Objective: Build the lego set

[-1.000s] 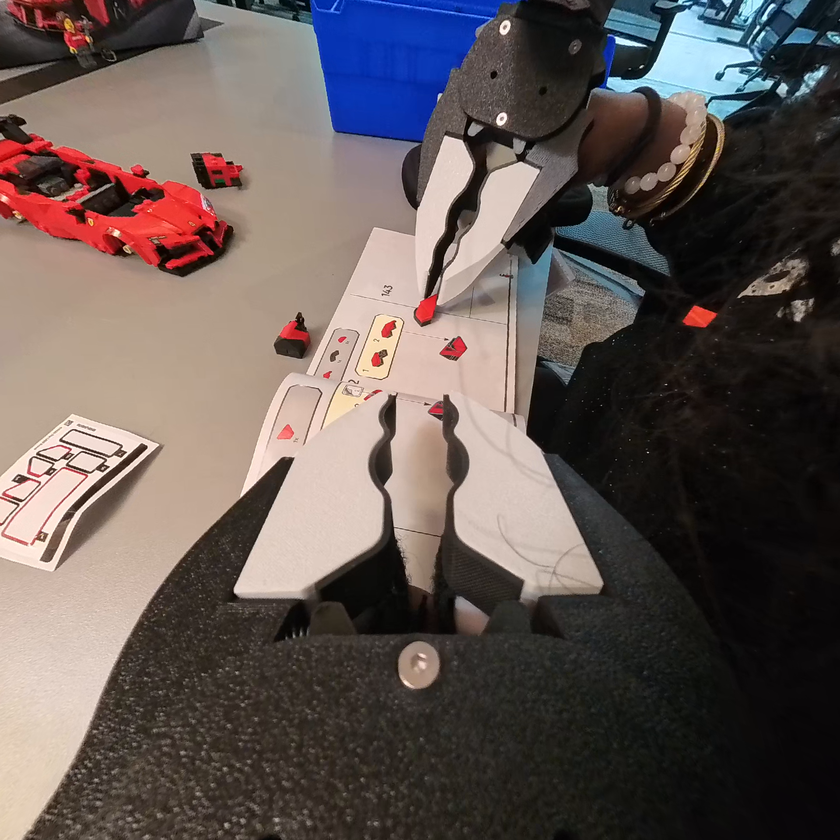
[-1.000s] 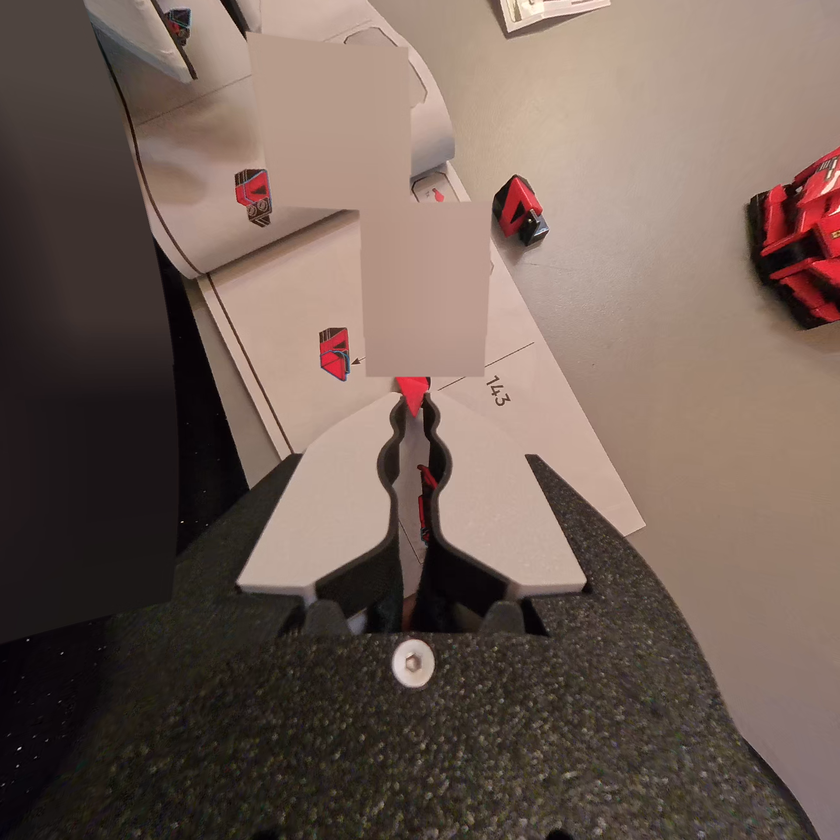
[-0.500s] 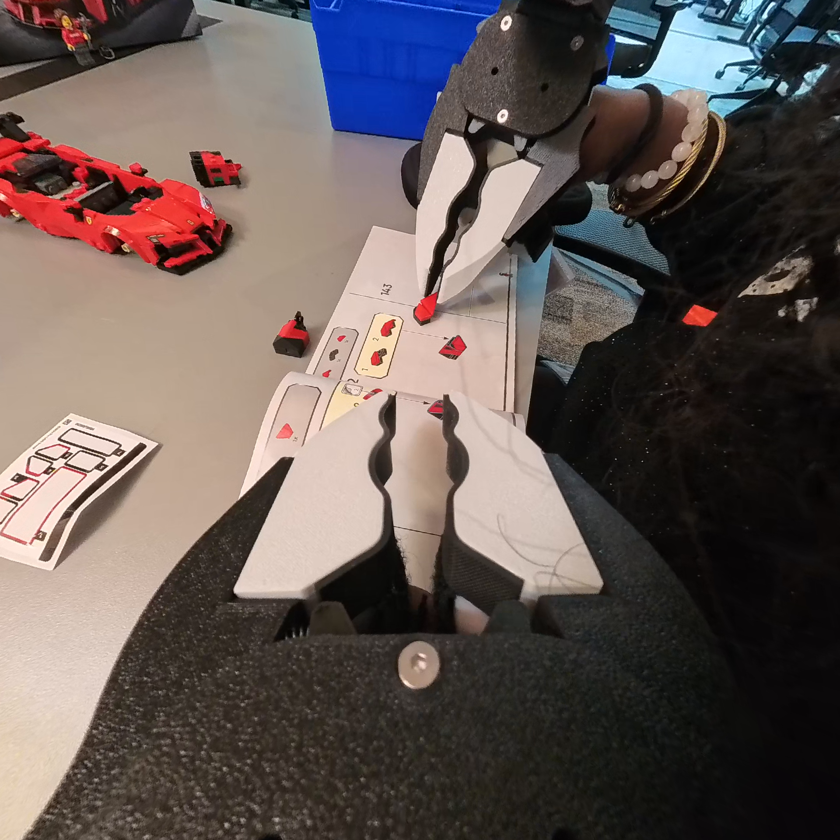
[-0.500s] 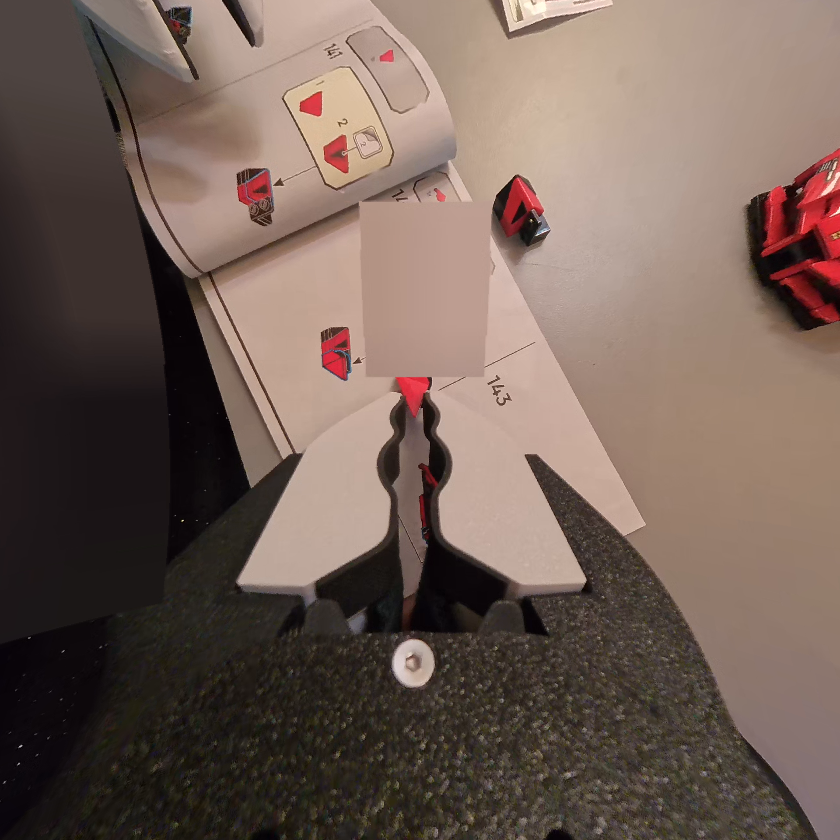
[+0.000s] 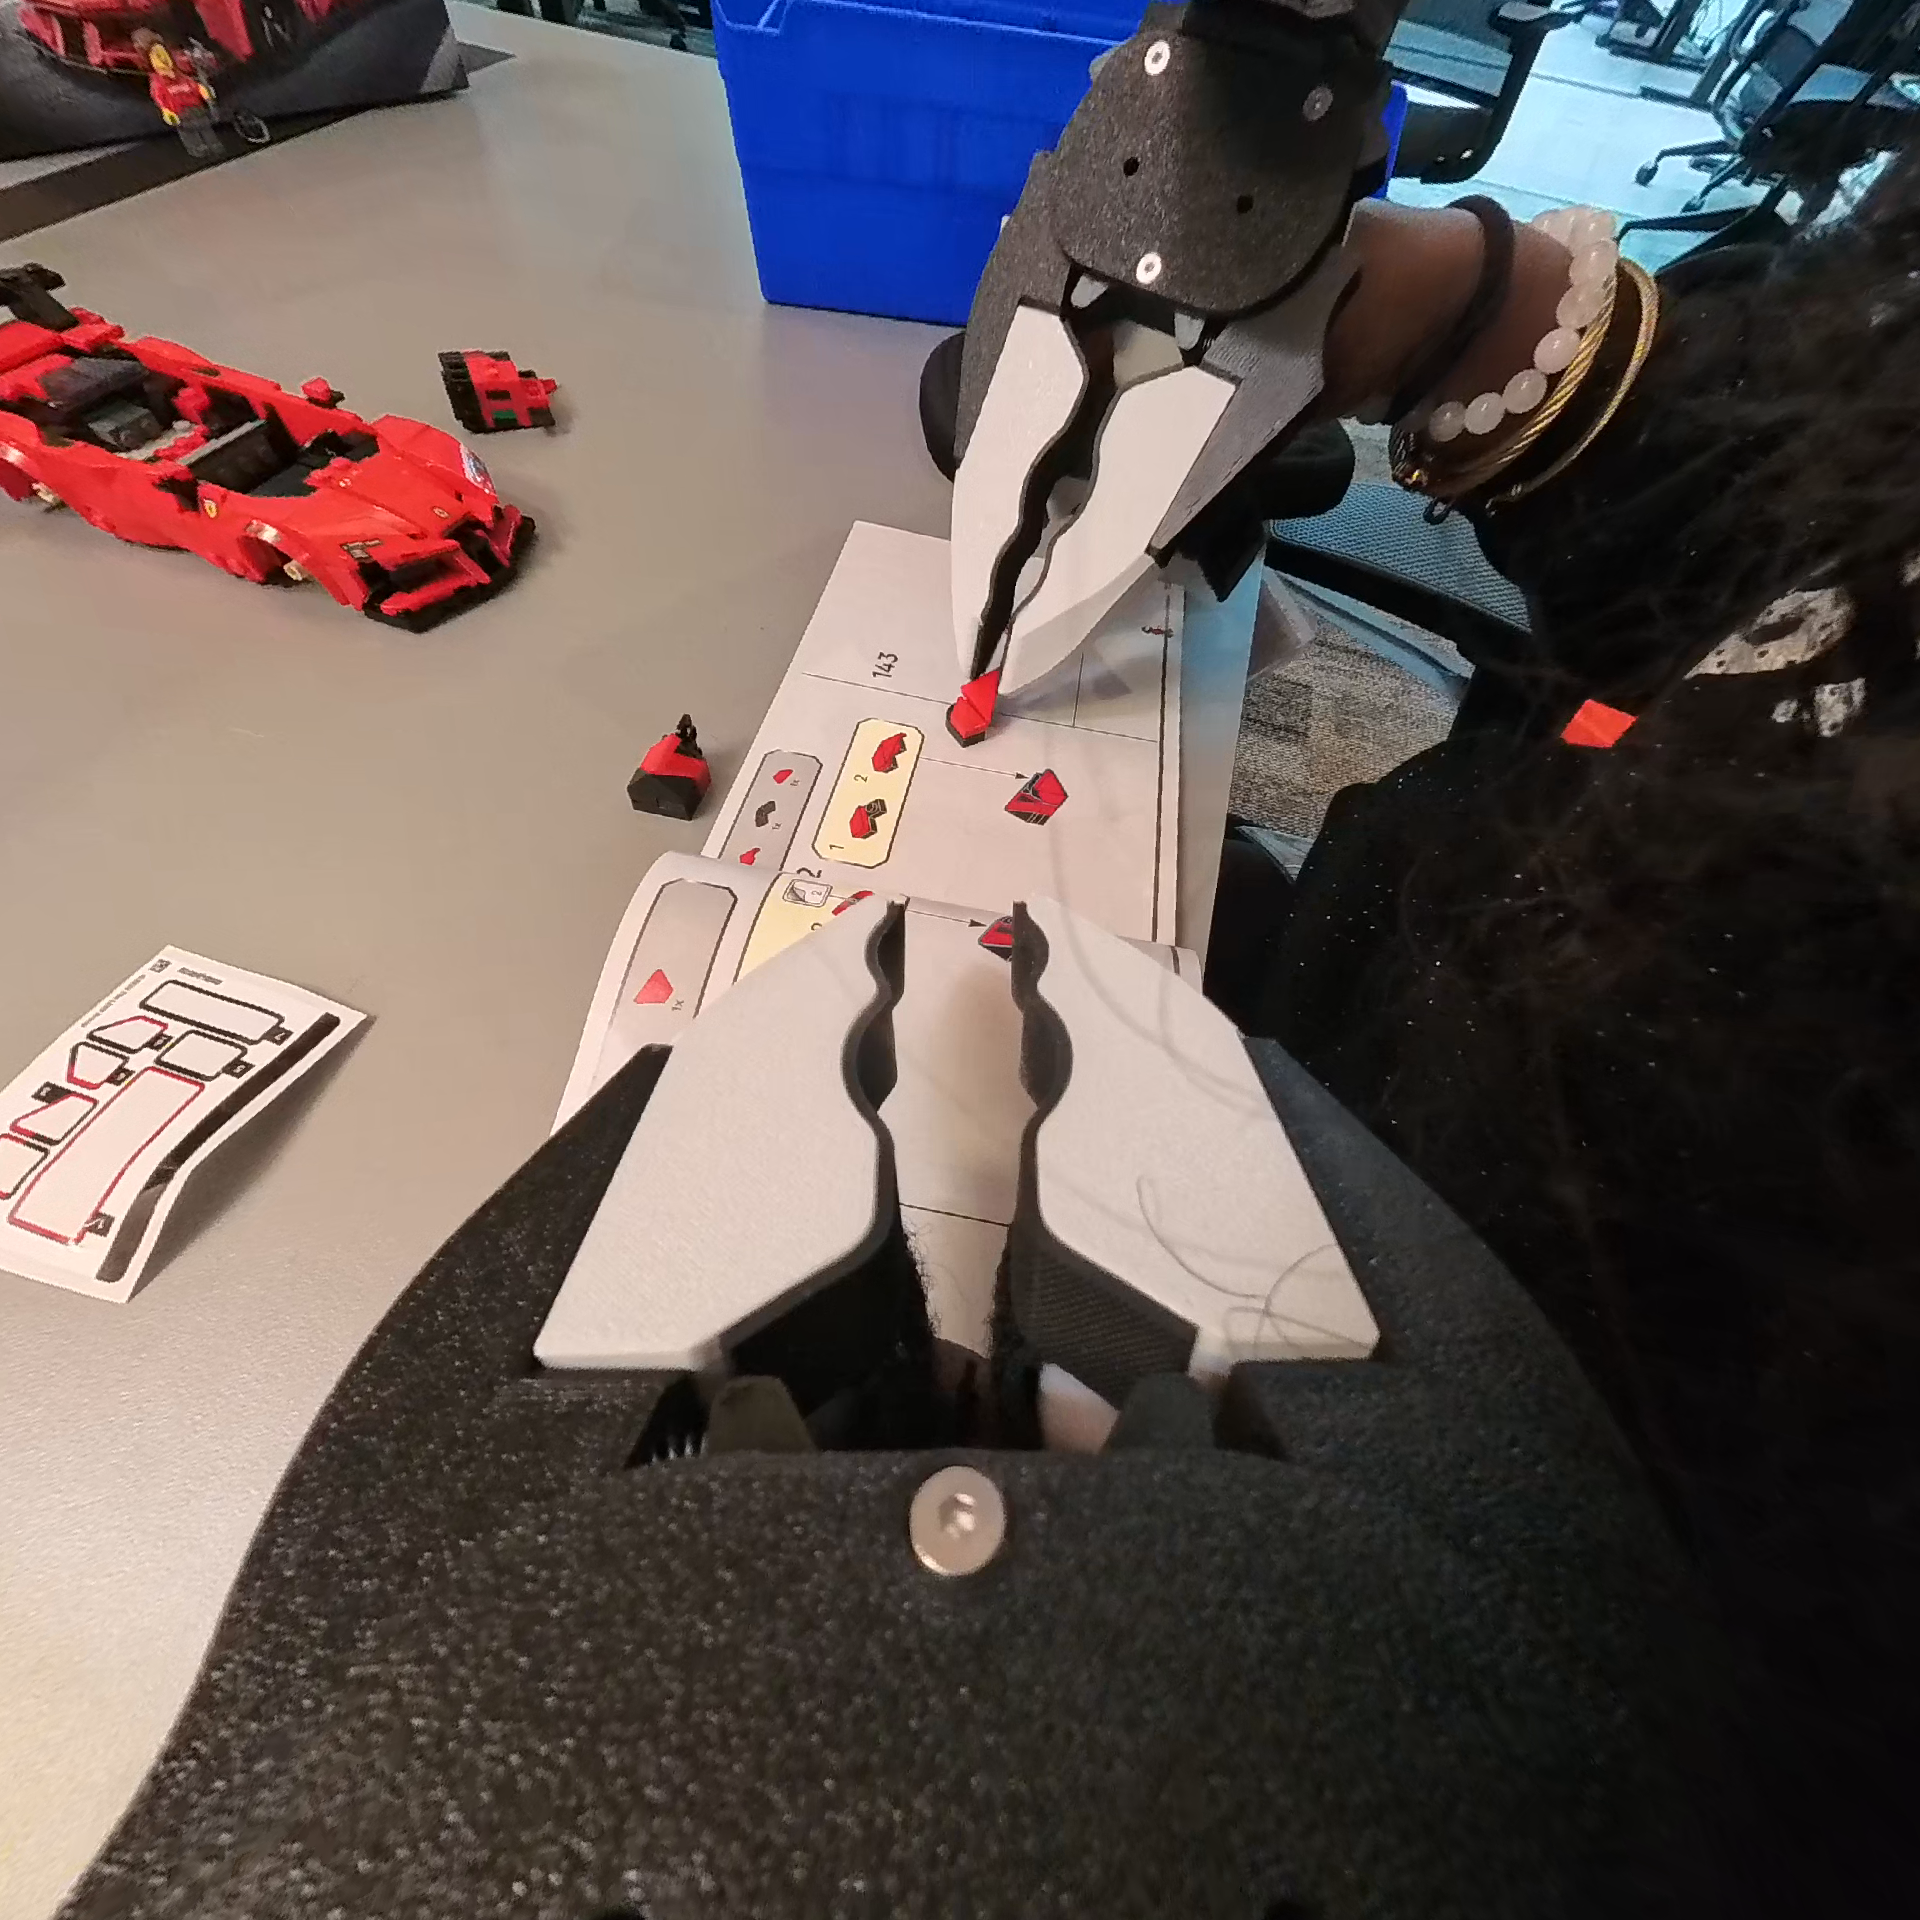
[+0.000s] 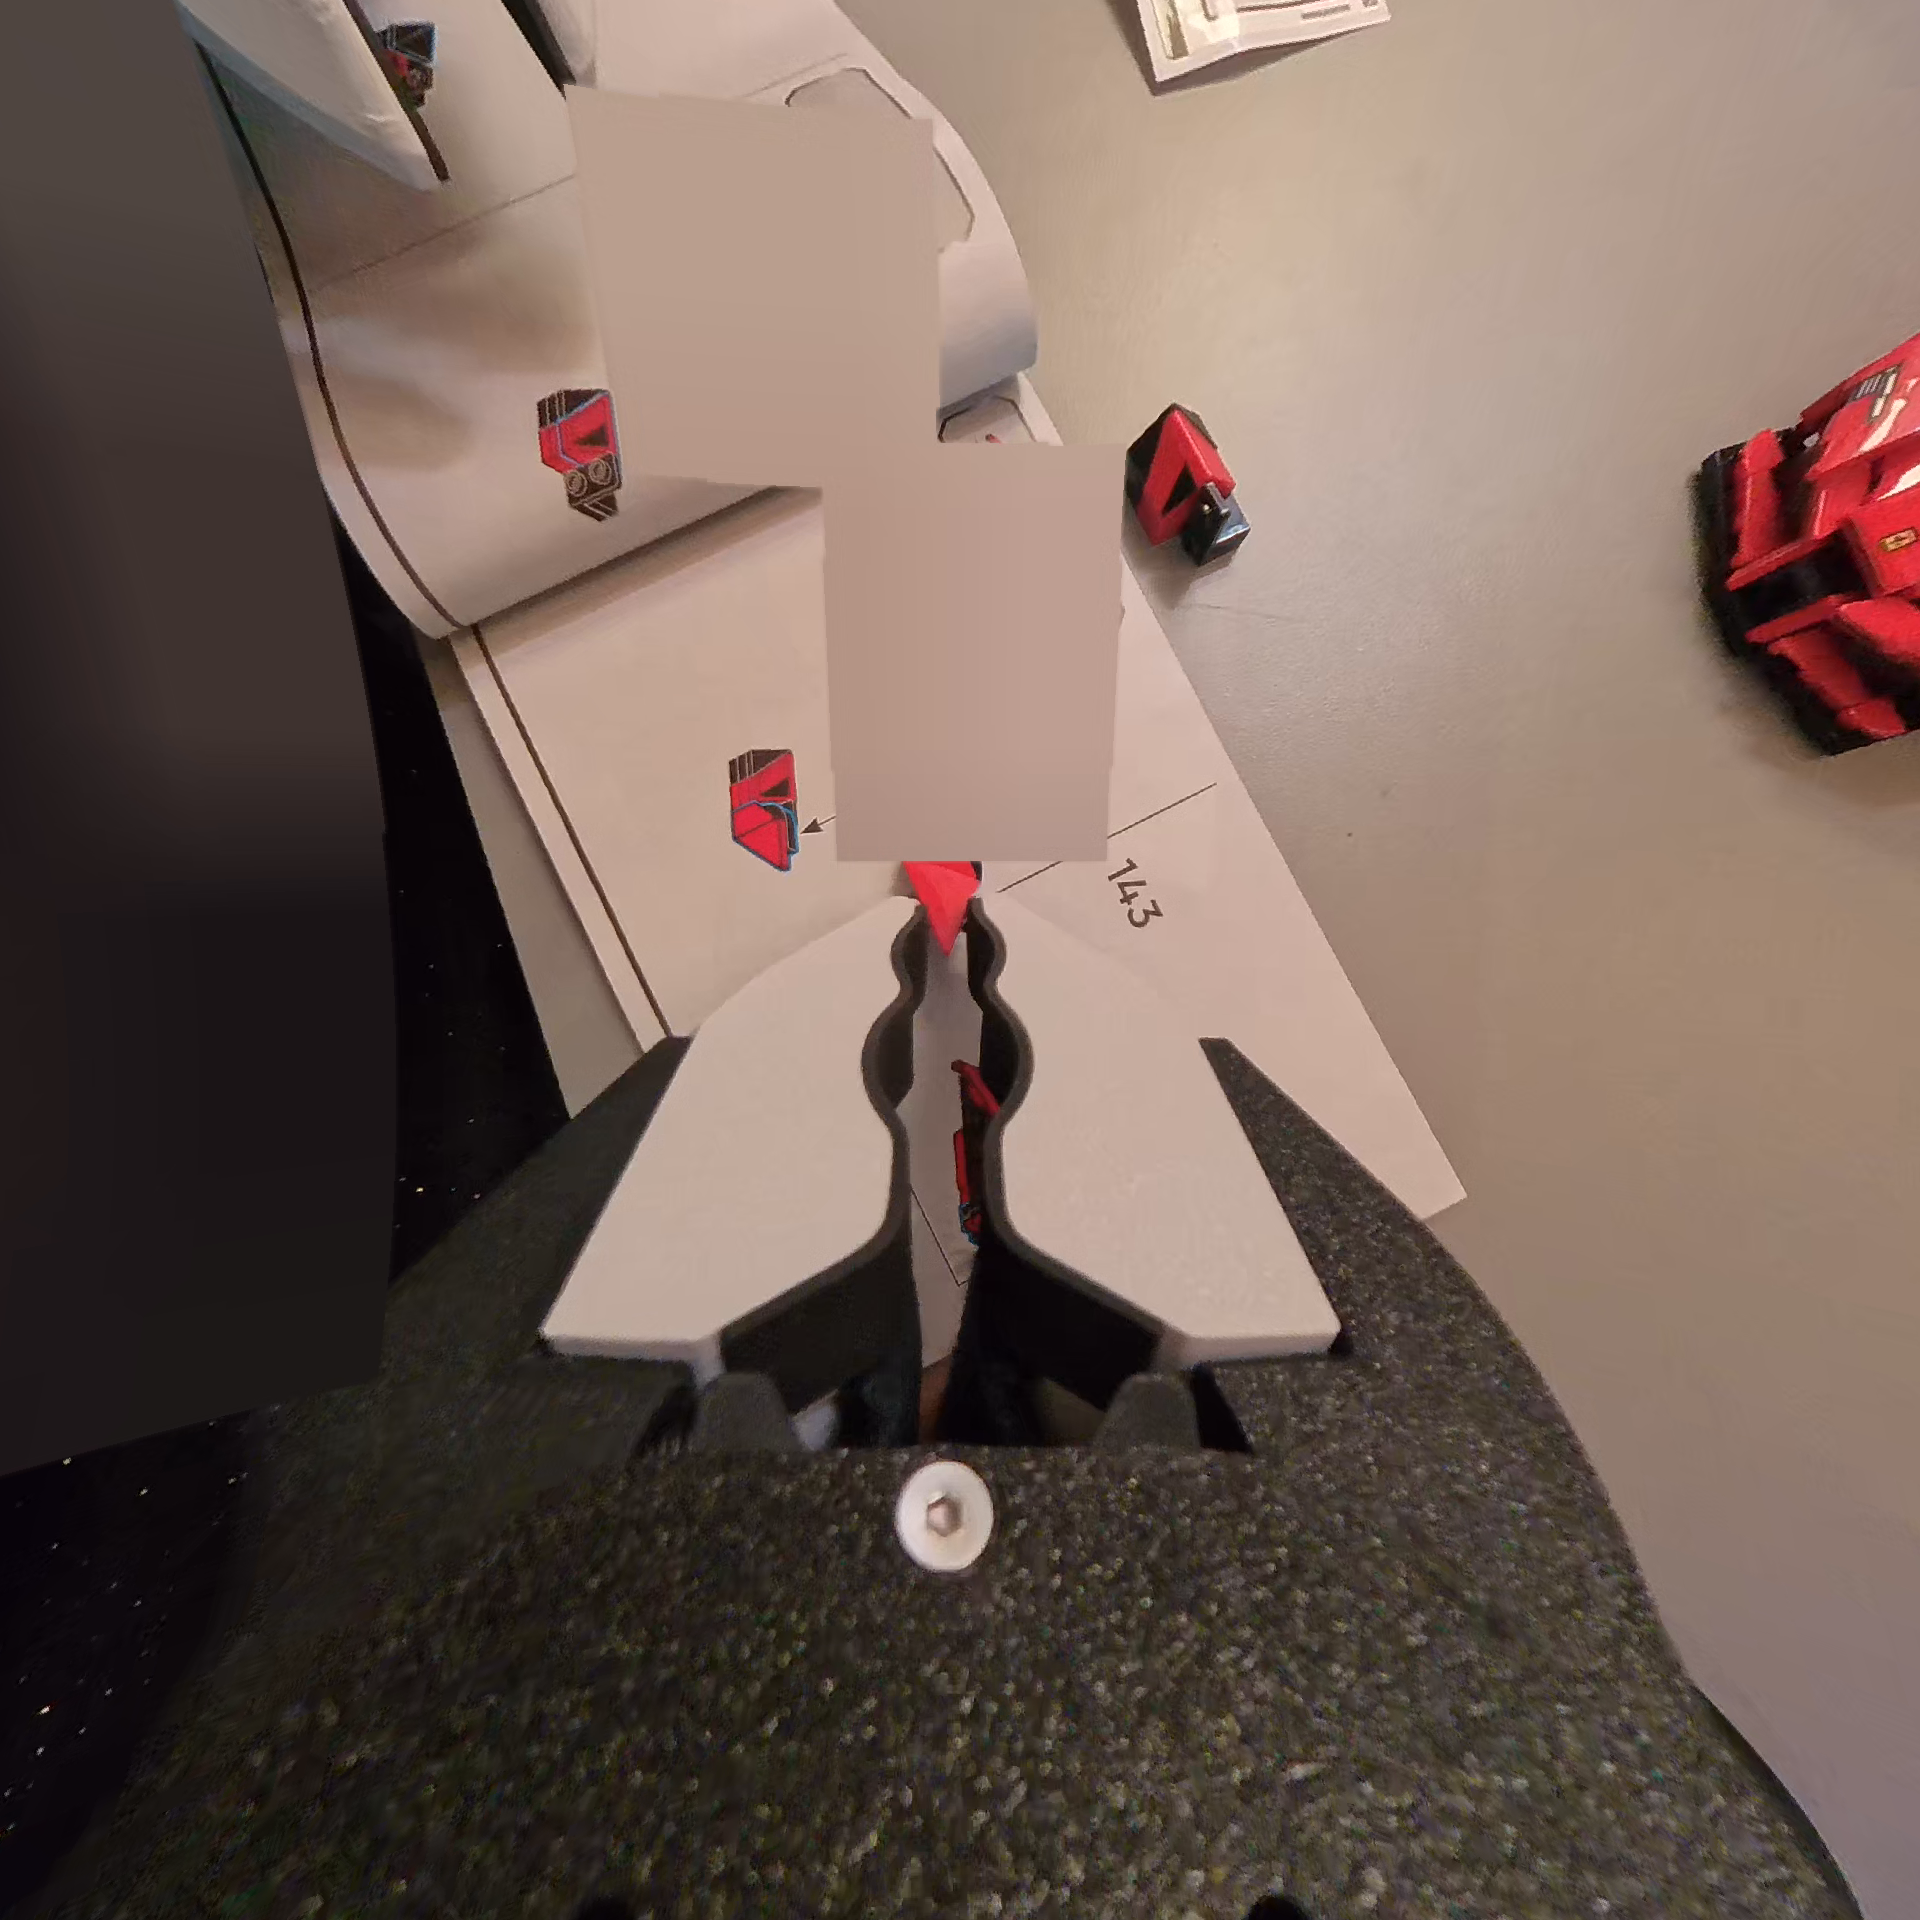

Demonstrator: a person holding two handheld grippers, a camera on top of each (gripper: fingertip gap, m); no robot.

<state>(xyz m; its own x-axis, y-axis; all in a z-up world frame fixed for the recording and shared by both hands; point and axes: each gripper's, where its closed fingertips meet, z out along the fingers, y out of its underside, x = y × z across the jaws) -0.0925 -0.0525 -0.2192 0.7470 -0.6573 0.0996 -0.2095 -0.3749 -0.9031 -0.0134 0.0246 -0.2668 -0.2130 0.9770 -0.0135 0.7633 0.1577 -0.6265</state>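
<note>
The long red brick-built car (image 6: 1829, 582) right of the claw is cut by the edge; grey patches hide the white instruction booklet (image 6: 665, 727) ahead.

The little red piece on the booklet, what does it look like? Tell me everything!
The little red piece is a small wedge of shiny plastic, red on top with a black part underneath. It sits on the open booklet, and its pointed top is pinched between the tips of the right gripper, which comes down on it from above. Nothing else touches it.

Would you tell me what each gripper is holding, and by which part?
The right gripper pinches a small red piece by its upper tip. The left gripper holds nothing.
</note>
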